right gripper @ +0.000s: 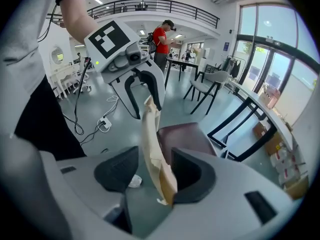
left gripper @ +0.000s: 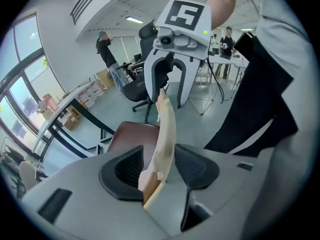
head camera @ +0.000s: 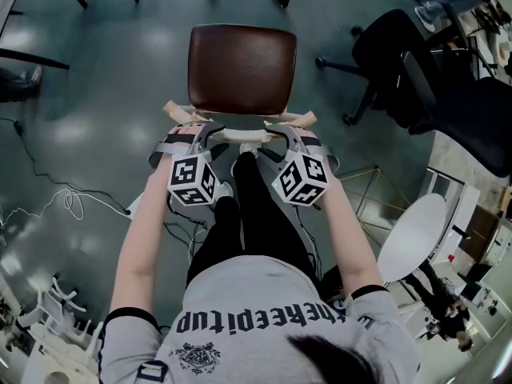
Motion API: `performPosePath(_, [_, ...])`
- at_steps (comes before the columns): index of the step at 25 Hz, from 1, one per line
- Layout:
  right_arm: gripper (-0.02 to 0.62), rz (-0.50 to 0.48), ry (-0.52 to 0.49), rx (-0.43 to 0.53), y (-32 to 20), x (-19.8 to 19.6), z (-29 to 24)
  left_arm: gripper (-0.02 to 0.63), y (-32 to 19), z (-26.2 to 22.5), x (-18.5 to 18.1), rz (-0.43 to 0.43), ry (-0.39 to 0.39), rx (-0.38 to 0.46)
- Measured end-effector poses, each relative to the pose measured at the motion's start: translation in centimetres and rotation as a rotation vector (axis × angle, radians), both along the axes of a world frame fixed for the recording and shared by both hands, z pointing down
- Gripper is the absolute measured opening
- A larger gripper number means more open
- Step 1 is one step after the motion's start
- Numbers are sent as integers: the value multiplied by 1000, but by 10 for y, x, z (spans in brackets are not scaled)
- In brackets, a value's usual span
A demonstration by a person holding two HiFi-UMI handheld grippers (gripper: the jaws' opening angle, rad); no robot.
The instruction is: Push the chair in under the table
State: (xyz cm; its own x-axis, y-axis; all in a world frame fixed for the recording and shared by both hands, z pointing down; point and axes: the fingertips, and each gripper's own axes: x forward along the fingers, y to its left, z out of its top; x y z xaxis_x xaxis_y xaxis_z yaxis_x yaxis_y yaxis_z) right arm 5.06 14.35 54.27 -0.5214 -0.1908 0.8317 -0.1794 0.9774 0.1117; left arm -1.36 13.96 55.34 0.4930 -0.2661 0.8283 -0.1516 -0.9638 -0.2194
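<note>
Left gripper (head camera: 198,133) and right gripper (head camera: 286,133), jaws open, straddle the chair (head camera: 242,68) backrest (head camera: 240,135); office chair (head camera: 416,62) beyond-right, cable (head camera: 72,202) left.

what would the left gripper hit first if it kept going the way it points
Probably the chair's pale backrest, already between the left gripper's open jaws; the brown seat lies beyond it.

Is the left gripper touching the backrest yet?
Cannot tell. In the left gripper view the backrest stands between the left gripper's open jaws, close to both pads, with neither contact nor gap plain.
</note>
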Motion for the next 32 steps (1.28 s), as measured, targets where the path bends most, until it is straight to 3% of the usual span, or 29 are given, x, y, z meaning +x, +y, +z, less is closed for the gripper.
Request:
performPosePath(11, [206,-35,64,-16,-3,0,25,202,0,16,0,-8,-9,-42])
performPosePath(21, [172,-72,52,-13,-1,1,28,198,1,22,1,-6,-7,-50])
performPosePath(32, [181,-22,19,16,-10,4,24,195,-7,15,4,32,14,-21])
